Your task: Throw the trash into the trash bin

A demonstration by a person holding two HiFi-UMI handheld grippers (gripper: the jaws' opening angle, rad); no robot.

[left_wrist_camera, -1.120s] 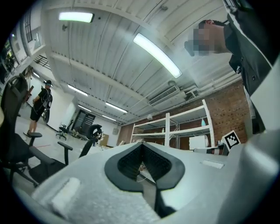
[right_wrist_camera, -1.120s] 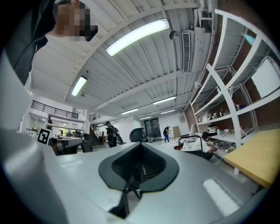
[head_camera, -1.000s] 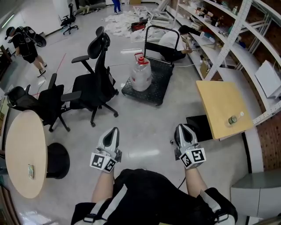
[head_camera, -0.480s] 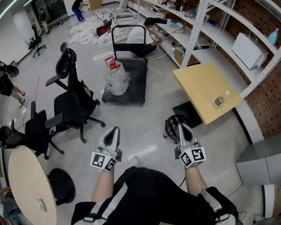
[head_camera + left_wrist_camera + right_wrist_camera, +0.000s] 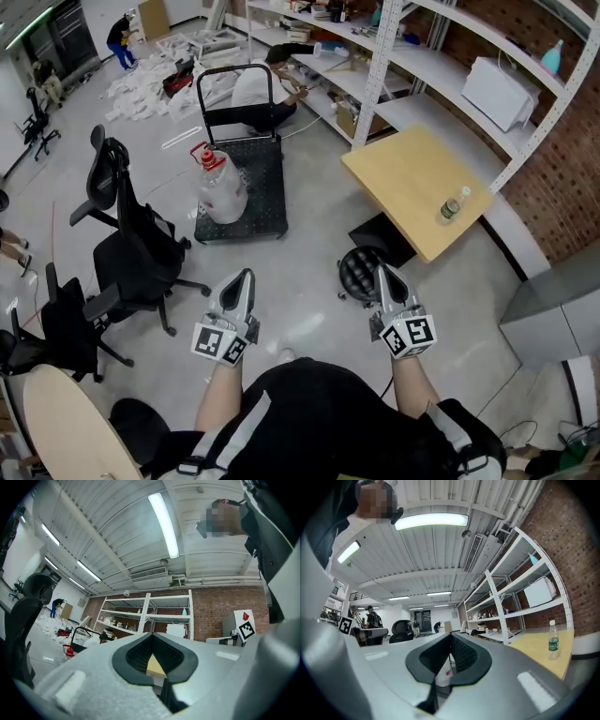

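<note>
Plainly, the plastic bottle (image 5: pixel 451 207) stands upright on the tan table (image 5: pixel 403 178), well apart from both grippers. A dark round bin (image 5: pixel 359 273) sits on the floor near the table's corner. Left gripper (image 5: pixel 245 277) and right gripper (image 5: pixel 383 272) — jaws together, holding nothing.

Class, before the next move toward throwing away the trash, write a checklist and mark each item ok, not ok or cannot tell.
1. Left gripper empty, jaws together: ok.
2. Right gripper empty, jaws together: ok.
3. Likely trash found, a plastic bottle upright on the wooden table: ok.
4. Trash held by either gripper: not ok.
5. Black round container beside the table is the bin: cannot tell.
</note>
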